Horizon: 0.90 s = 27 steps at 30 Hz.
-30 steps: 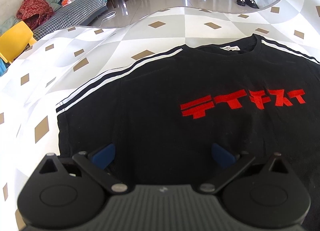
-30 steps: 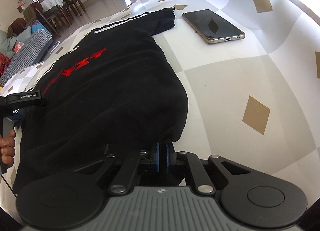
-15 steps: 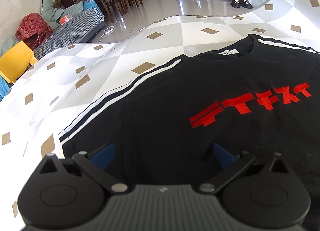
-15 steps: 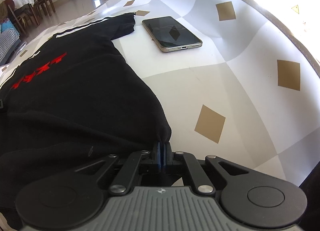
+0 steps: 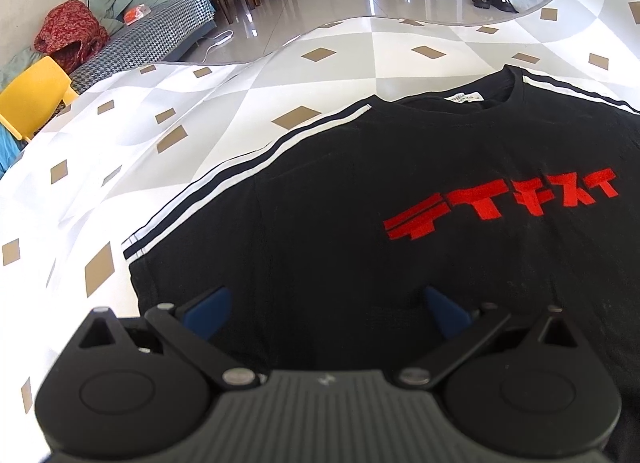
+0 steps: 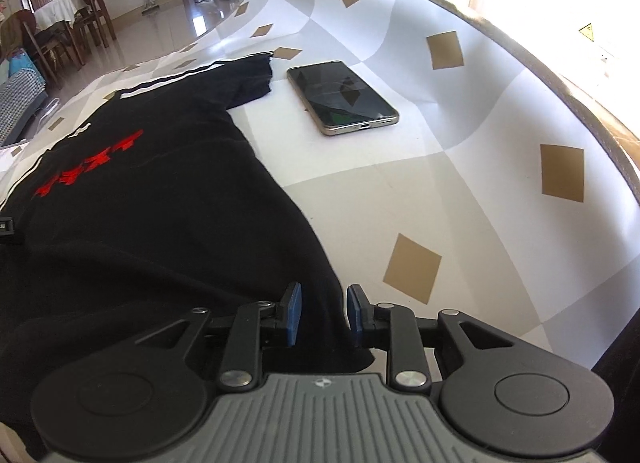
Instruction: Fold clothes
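Note:
A black T-shirt (image 5: 400,191) with red lettering and white shoulder stripes lies face up, spread flat on the patterned table. My left gripper (image 5: 326,307) hovers open over the shirt's lower left part, its blue pads wide apart with only cloth below. In the right wrist view the same T-shirt (image 6: 160,203) fills the left half. My right gripper (image 6: 320,313) is open at the shirt's lower right corner, and a fold of black fabric lies loose between its blue pads (image 6: 292,315).
A smartphone (image 6: 342,97) lies screen up beside the shirt's right sleeve. The table cover (image 6: 460,183) is white and grey with tan diamonds; its edge curves close on the right. Beyond the table are a yellow chair (image 5: 36,95), a sofa and dining chairs.
My right gripper, shut on the shirt's corner in both earlier frames, has opened and let the cloth go. The left gripper stayed open and drifted slightly left over the shirt.

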Each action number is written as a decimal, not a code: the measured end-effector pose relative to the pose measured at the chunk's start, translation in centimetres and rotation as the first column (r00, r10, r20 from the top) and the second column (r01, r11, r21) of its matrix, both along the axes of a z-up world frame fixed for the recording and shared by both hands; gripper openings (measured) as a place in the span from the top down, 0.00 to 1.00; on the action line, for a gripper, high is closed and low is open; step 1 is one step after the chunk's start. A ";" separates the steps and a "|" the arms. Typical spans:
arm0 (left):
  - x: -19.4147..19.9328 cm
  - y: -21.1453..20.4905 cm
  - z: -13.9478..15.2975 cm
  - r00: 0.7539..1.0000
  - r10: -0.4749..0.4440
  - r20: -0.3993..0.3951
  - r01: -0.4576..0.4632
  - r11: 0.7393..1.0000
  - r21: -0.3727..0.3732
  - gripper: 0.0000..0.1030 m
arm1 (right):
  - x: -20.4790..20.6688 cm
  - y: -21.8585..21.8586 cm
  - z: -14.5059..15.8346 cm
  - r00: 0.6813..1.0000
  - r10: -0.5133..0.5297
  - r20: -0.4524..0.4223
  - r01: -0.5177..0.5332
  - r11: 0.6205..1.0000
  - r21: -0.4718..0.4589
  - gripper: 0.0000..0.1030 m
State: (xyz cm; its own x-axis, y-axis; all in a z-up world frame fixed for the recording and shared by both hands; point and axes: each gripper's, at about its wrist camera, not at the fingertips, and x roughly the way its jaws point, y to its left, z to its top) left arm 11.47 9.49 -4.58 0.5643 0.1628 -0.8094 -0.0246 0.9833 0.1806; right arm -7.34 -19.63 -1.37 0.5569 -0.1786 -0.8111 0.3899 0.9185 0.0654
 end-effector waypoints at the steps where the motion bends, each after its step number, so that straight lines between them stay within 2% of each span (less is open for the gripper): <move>1: -0.3 0.0 0.2 1.000 0.002 0.000 -0.002 1.000 -0.008 0.00 | 0.0 0.3 0.1 1.000 0.017 0.005 -0.017 1.000 0.010 0.76; 7: -2.2 0.2 1.6 1.000 0.014 -0.008 -0.015 0.997 -0.073 0.00 | 0.3 2.6 0.6 0.985 0.164 0.050 -0.167 0.984 0.069 0.72; 11: -3.5 0.2 2.2 1.000 0.011 -0.025 -0.014 0.994 -0.108 0.00 | 0.3 4.8 0.9 0.953 0.294 0.075 -0.300 0.950 0.086 0.70; 15: -4.7 0.6 2.6 0.999 0.029 -0.044 -0.035 0.990 -0.136 0.00 | 0.3 7.0 1.3 0.904 0.413 0.110 -0.424 0.899 0.107 0.69; 22: -7.0 1.6 3.0 0.996 0.065 -0.061 -0.075 0.981 -0.177 0.00 | 0.2 10.7 1.5 0.812 0.567 0.136 -0.581 0.806 0.110 0.65; 27: -8.2 2.3 3.2 0.993 0.097 -0.070 -0.110 0.972 -0.206 0.00 | 0.0 13.4 1.5 0.732 0.666 0.142 -0.680 0.727 0.095 0.62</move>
